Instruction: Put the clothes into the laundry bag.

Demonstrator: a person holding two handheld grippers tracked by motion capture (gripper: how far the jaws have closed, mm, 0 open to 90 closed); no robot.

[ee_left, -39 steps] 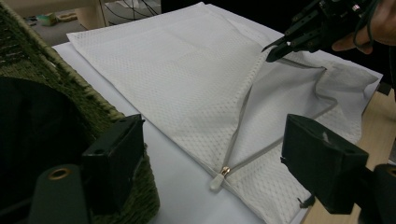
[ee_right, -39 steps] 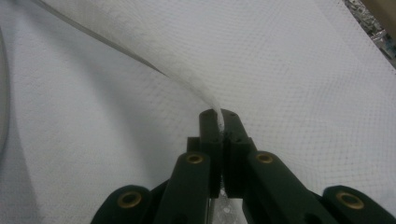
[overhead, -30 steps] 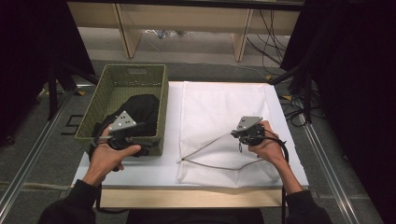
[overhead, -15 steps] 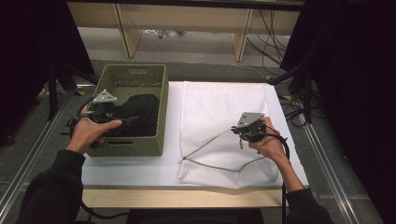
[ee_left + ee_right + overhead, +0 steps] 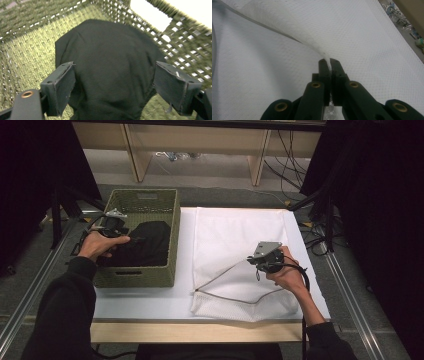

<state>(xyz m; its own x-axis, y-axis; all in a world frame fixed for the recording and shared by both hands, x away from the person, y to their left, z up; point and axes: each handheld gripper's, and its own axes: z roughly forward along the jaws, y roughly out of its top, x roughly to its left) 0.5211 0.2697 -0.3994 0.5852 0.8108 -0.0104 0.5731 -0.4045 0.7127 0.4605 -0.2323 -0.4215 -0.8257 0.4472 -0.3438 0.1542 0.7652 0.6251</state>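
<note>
A green woven basket (image 5: 145,195) stands on the left of the white table (image 5: 145,300), with a black garment (image 5: 147,242) lying inside it. My left gripper (image 5: 122,232) reaches over the basket's left wall. In the left gripper view it (image 5: 115,82) is open, its jaws straddling the black garment (image 5: 110,50) just above it. A white mesh bag (image 5: 235,235) lies flat on the table's right half. My right gripper (image 5: 252,261) is shut on the upper hem of the bag's mouth and holds it lifted. The right gripper (image 5: 329,61) pinches the mesh bag (image 5: 362,32) between its tips.
The basket's woven walls (image 5: 30,37) close in around the garment. The bag's lower hem with its cord (image 5: 225,295) lies near the table's front edge. Wooden shelving legs (image 5: 132,150) and cables (image 5: 285,150) are on the floor beyond the table.
My left hand has moved from the basket's near edge to its left side and reached in over the black garment. The right gripper has held the bag hem still.
</note>
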